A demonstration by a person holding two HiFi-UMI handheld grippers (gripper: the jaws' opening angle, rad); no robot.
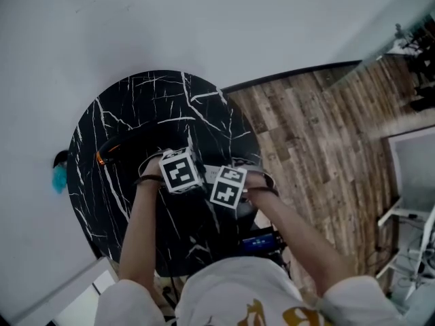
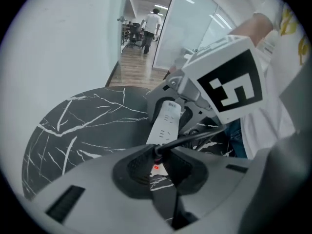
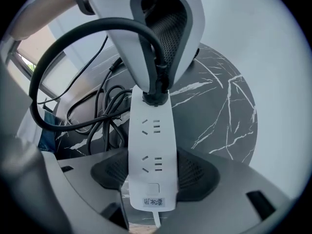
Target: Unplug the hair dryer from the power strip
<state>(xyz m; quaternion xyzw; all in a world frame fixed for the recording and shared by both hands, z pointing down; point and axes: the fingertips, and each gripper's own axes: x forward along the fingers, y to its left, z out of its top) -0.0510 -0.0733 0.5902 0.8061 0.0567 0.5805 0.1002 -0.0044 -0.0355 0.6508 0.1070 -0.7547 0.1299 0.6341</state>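
Right gripper view: the right tool (image 3: pixel 151 179) is clamped across the white power strip (image 3: pixel 150 150) on the tabletop (image 3: pixel 219 106). The left tool (image 2: pixel 158 165) pinches the hair dryer's plug (image 3: pixel 156 99), seated in the end socket. The strip looks light and rigid; best hold the stiff plug, not the limp cord (image 3: pixel 73 38).

White gold-printed shirt (image 1: pixel 234 284); grey tongs (image 2: pixel 158 162)

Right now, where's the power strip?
In the right gripper view the white power strip sits centre frame over the black marble table, clamped by the right gripper, with the left gripper gripping the plug at its far end.
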